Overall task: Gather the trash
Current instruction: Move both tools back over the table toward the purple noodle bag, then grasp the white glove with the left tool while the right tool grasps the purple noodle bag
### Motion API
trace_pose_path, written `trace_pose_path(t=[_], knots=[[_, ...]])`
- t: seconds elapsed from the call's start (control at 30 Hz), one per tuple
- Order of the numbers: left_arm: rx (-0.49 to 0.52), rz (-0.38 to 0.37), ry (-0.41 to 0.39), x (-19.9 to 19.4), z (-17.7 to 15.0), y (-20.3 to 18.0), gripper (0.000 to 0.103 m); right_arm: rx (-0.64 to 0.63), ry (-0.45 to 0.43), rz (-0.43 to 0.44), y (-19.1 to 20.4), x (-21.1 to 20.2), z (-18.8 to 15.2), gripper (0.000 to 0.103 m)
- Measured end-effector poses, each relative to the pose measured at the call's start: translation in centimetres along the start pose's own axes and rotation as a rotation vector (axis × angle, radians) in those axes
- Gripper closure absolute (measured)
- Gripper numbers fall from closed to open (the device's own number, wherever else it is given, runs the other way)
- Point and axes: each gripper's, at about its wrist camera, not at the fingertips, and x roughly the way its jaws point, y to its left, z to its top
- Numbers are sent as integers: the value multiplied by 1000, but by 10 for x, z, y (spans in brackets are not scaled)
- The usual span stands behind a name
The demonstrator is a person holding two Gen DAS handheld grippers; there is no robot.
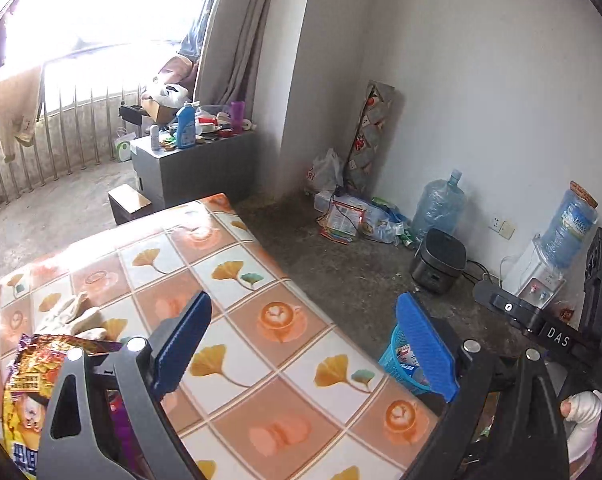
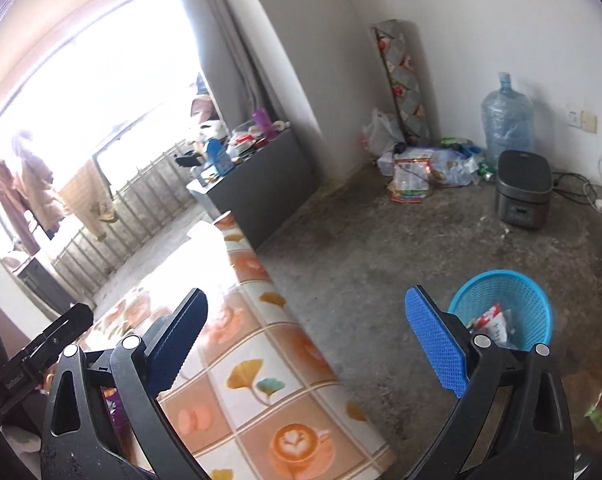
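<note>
The tiled surface [image 1: 261, 320] lies below both tongs, with the blue basket [image 2: 501, 308] on the floor beyond its right edge. The snack wrapper [image 1: 33, 384] lies low and left of the left tongs [image 1: 301, 348], its long axis running toward the camera. Both the left and the right tongs [image 2: 307, 344] stand wide apart and empty, so the left looks nearer.

Black frames, silver screws, blue ribbed fingers [image 1: 427, 344].
</note>
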Motion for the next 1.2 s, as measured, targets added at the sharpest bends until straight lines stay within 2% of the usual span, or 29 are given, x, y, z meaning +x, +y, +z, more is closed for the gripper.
trace_pose_path(t=[0.2,0.4,0.6,0.7,0.9,1.03,1.2], knots=[[-70,77,-28,-36,-11,45,12,-92,49,73,39,3,-10,8],[-131,103,-48,-52,-20,73,12,-148,78,125,66,3,-14,8],[-167,128,-69,-70,-23,100,12,-150,114,163,68,10,-21,8],[-204,180,-117,-93,-23,123,12,-118,148,197,65,17,-23,8],[-295,324,-169,-133,-37,181,12,-105,237,314,96,35,-35,10],[-373,372,-144,-144,-55,220,16,-104,320,401,124,53,-48,11],[-464,344,-41,-119,-77,271,31,-95,461,476,156,87,-68,17]])
